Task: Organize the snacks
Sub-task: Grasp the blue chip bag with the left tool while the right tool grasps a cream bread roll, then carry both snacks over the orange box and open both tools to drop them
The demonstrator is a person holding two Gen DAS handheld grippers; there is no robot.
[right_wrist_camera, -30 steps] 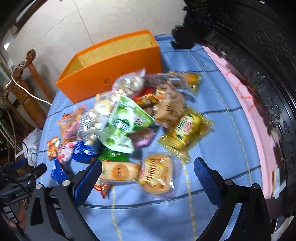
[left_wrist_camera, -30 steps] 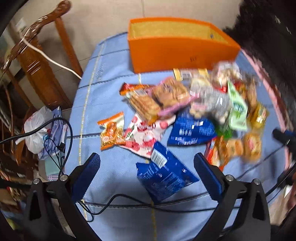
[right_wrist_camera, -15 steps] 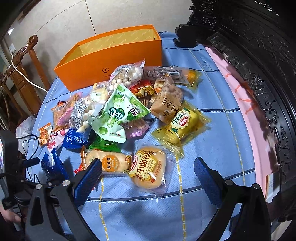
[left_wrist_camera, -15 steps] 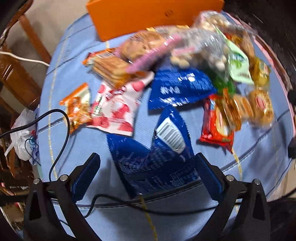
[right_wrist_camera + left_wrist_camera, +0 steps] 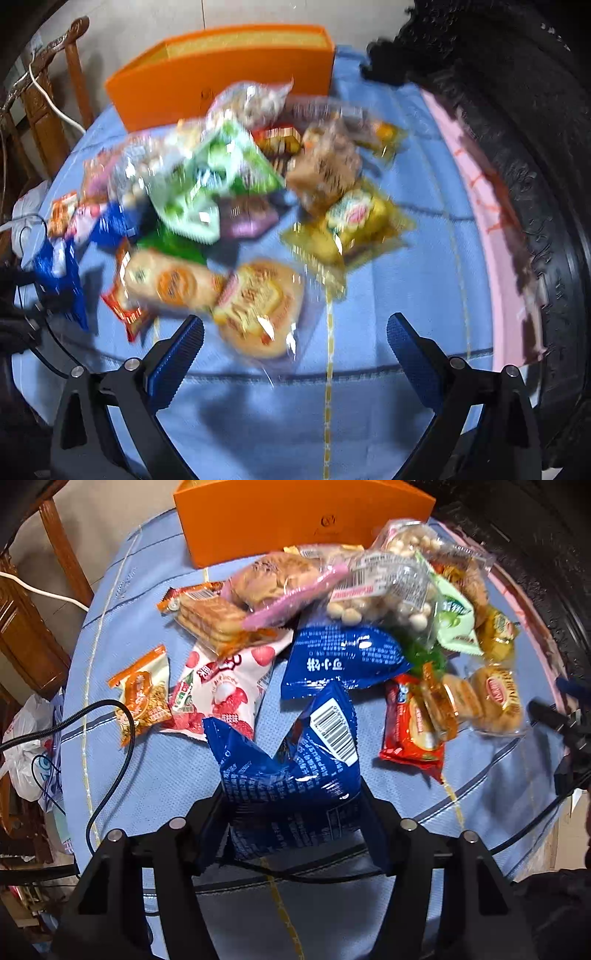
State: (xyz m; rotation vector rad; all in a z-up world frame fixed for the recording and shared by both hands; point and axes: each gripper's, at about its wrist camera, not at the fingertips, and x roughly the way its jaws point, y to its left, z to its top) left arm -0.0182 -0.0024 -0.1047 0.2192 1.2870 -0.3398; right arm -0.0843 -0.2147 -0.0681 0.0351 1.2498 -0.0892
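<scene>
Our left gripper (image 5: pixel 293 801) has just been closing and now pinches the blue snack bag (image 5: pixel 291 771), its length running forward from the fingers toward the orange box (image 5: pixel 295 520).

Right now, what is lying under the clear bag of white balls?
Under the clear bag of white balls lie the top edge of a blue packet and part of a light green packet. Anything deeper is covered.

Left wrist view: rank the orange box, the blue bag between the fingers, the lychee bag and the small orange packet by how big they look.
1. Orange box, cropped by the frame's top.
2. Blue bag, though it is nearest the camera, so its rank is unsure.
3. Lychee bag.
4. Small orange packet.
</scene>
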